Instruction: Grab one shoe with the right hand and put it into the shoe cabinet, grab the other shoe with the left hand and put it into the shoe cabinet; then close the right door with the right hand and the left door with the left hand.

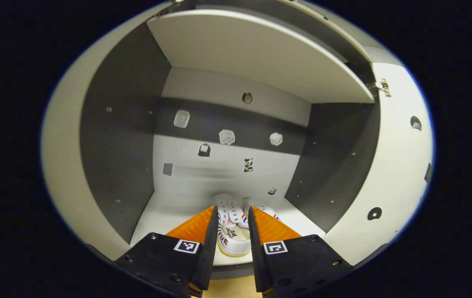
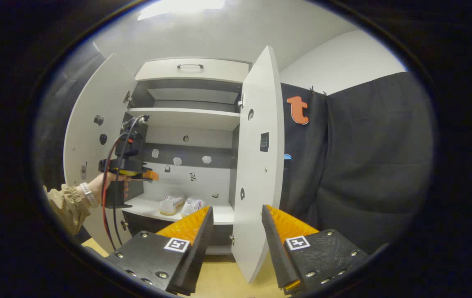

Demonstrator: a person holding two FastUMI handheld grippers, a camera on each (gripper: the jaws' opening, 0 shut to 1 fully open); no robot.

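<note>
Both shoes (image 2: 182,205) sat on the shoe cabinet (image 2: 186,211) shelf, while the left gripper (image 1: 233,231) and right gripper (image 2: 236,225), jaws apart and empty, faced two unclosed doors (image 2: 256,165).

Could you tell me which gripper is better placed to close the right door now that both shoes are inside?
Right. The right gripper has open jaws straddling the right door's edge, while the left gripper is by the left door.

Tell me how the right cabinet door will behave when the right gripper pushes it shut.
The right door looks like a stiff flat panel, so it probably won't flex. It hangs on a hinge, so it should swing easily. Its smooth face may let the right gripper slide.
</note>
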